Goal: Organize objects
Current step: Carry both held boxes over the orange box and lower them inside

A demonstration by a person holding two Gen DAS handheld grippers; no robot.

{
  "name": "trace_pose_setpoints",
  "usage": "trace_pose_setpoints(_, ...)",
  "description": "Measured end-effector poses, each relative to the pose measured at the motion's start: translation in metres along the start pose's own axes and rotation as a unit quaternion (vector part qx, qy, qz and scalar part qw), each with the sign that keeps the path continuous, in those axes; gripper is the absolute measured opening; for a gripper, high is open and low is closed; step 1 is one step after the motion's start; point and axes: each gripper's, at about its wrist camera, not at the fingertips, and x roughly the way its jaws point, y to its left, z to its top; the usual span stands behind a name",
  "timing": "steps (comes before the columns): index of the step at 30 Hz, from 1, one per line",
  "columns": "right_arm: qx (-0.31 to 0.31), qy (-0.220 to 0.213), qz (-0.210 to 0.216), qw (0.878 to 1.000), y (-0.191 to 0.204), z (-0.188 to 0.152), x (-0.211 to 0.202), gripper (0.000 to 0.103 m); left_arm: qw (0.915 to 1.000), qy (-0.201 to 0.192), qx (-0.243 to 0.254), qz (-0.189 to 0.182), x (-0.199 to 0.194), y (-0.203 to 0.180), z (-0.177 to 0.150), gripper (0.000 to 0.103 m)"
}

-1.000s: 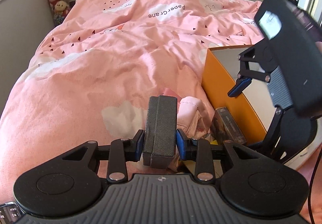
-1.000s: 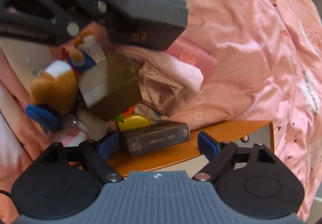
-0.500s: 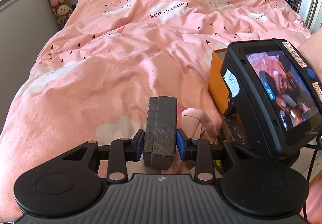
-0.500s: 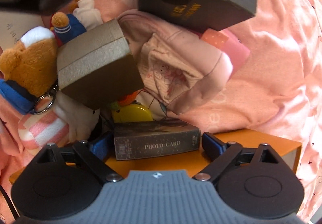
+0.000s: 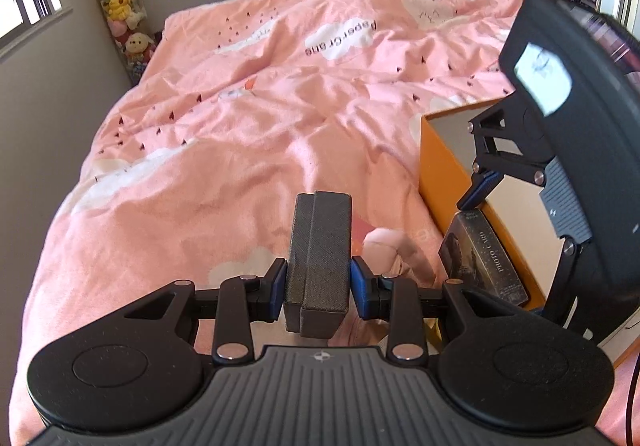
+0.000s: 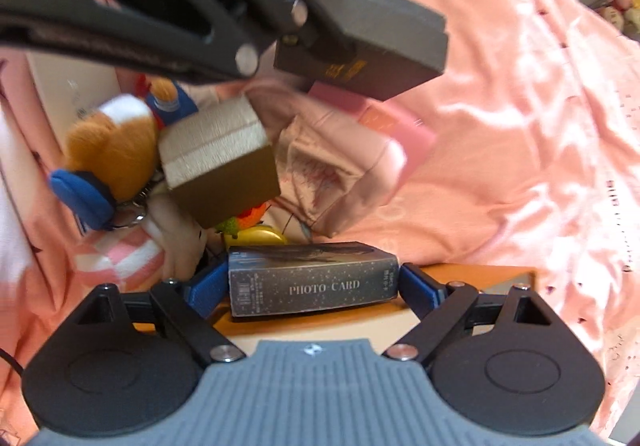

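Note:
My left gripper [image 5: 319, 283] is shut on a dark grey textured case [image 5: 319, 254] and holds it above the pink bed; the case also shows from below in the right wrist view [image 6: 372, 45]. My right gripper [image 6: 312, 286] is closed on the ends of a dark "PHOTO CARD" box [image 6: 312, 284], which rests on the rim of the orange box [image 6: 460, 272]. In the left wrist view the photo card box [image 5: 482, 260] leans on the orange box [image 5: 438, 169], with the right gripper above it.
A pile lies on the bed: a gold box [image 6: 218, 161], a teddy bear [image 6: 108, 149], pink cloth [image 6: 332, 165], a yellow toy [image 6: 256, 236]. The pink duvet [image 5: 240, 125] stretches ahead. Plush toys [image 5: 120, 13] stand in the far-left corner.
The right gripper has closed in on the photo card box and its body has swung back up on the right. The left gripper holds its case almost still.

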Motion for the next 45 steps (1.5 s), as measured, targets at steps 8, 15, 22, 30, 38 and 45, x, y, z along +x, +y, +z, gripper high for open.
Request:
trace_pose_setpoints(8,0.032,-0.049,-0.025,0.998,-0.004,-0.029,-0.079,0.091,0.9942,-0.052,-0.039,-0.085,-0.048,-0.009,0.018,0.038)
trace_pose_setpoints(15,0.063,-0.011,-0.034,0.997,0.01,-0.073,-0.094,0.091,0.9773,-0.039,-0.058,-0.2,-0.051,-0.049,0.027,0.038)
trace_pose_setpoints(22,0.08,0.014,-0.001,0.997,0.02,-0.105,-0.061,0.091,0.9723,0.056,-0.051,-0.221,-0.006,-0.097,0.013,0.038)
trace_pose_setpoints(30,0.101,-0.012,0.063,0.993,0.027,-0.124,-0.014,0.091,0.9732,0.127,-0.037,-0.188,0.016,-0.123,0.005,0.038)
trace_pose_setpoints(38,0.127,-0.043,0.128,0.983,0.02,-0.126,0.002,0.091,0.9663,0.181,-0.014,-0.183,0.026,-0.136,-0.001,0.039)
trace_pose_setpoints(45,0.136,-0.044,0.153,0.978,0.024,-0.122,0.005,0.091,0.9659,0.164,-0.023,-0.199,0.018,-0.121,0.001,0.049)
